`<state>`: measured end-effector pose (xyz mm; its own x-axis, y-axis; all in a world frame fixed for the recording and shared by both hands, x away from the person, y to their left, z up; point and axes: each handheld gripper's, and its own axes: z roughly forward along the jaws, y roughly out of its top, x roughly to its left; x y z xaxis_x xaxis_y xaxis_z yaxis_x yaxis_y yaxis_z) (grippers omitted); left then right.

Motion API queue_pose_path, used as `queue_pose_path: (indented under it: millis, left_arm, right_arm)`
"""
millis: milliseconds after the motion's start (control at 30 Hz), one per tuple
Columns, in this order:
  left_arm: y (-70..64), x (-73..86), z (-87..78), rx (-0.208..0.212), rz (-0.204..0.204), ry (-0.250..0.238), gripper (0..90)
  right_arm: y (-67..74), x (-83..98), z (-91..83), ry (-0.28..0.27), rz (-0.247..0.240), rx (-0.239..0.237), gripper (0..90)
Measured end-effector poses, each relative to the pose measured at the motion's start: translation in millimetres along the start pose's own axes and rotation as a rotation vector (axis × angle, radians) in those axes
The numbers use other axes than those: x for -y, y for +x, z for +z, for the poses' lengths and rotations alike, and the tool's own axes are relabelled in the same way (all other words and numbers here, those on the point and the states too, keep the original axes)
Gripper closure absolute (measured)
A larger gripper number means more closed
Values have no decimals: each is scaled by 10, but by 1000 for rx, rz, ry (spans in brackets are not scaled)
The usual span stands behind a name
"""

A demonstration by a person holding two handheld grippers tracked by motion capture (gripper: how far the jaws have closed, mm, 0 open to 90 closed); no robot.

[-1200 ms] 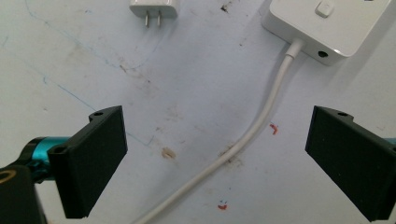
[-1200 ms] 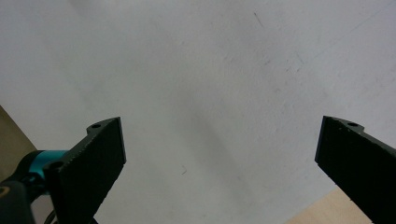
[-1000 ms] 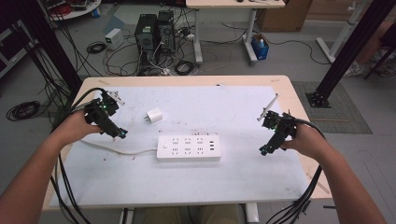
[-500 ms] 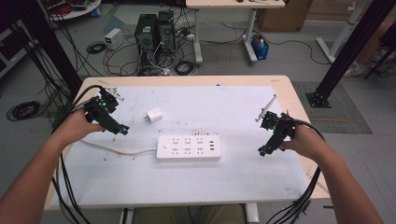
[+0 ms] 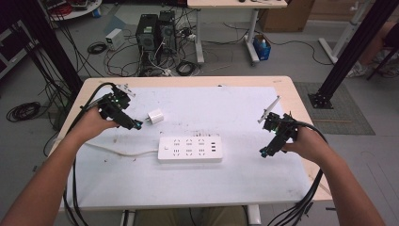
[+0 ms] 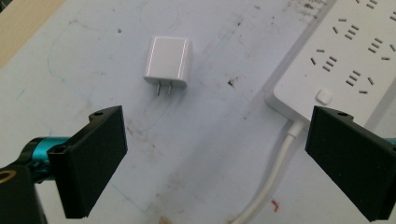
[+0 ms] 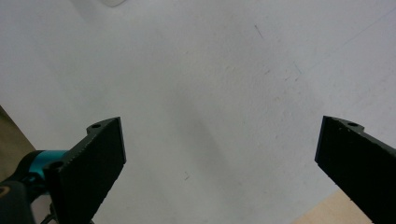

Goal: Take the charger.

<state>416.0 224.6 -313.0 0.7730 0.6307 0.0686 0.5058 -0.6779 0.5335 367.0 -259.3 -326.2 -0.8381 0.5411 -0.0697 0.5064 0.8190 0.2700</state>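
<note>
A small white plug adapter [image 5: 155,116] lies flat on the white mat, its two prongs [image 6: 164,88] pointing toward my left gripper. A white power strip [image 5: 189,149] lies at the middle of the mat, its cord [image 5: 120,151] running left. My left gripper [image 5: 133,124] is open just left of the adapter; in the left gripper view [image 6: 217,163] the adapter [image 6: 168,59] lies ahead of the jaws and the strip's end [image 6: 345,56] is at the right. My right gripper [image 5: 266,151] stands open above bare mat, right of the strip [image 7: 219,172].
The mat [image 5: 235,108] covers most of a light wooden table [image 5: 301,101]. Beyond the far edge, computer towers [image 5: 155,30] and tangled cables sit on the floor. Black frame posts [image 5: 350,49] stand at the right and left.
My left gripper has moved right and slightly nearer, closing on the adapter. My right gripper has barely shifted.
</note>
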Motion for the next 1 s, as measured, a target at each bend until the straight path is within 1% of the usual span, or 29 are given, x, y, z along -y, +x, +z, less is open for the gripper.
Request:
queue_pose_path:
  millis: [100,167,233,300,367,467,533,567,600,633,667,733,833,967,1000]
  left_arm:
    - [26,-42,101,21,14,-21,55]
    - [55,-70,179,37,9,-37,55]
    - [92,-98,257,40,6,-56,56]
    - [126,-117,344,44,2,-70,56]
    - [161,-131,439,36,7,-63,55]
    - [236,-141,573,27,-3,-48,55]
    - [236,-141,573,27,-3,-48,56]
    - [305,-149,716,24,-18,-41,55]
    - [305,-149,716,24,-18,-41,56]
    - [342,-162,800,28,-12,-17,56]
    - [356,-169,840,25,-11,-5,56]
    - [387,-184,914,34,-24,2,56]
    - [430,-226,1009,34,-17,27,56]
    - [462,-295,1118,21,-1,43,56]
    - [467,-306,1148,21,-9,47,56]
  right_arm:
    - [0,-6,11,-2,-2,-2,11]
    - [-1,-18,23,-3,-8,-4,11]
    - [-1,-28,40,-2,-12,-8,11]
    - [2,-36,48,3,-7,-6,11]
    - [2,-38,44,-1,-5,-6,11]
    - [1,-34,34,-5,-6,-10,11]
    - [-2,-31,32,-3,-5,-12,11]
    - [-9,-22,31,-2,4,-12,11]
    - [-17,-18,30,-4,3,-9,11]
    - [-23,-15,30,-6,8,-3,11]
    - [-32,-13,27,-5,14,3,11]
    - [-39,-6,19,-8,20,-4,11]
    - [-56,2,15,-11,24,-9,11]
    - [-59,6,10,-11,25,-10,11]
    - [-56,6,8,-12,26,-9,11]
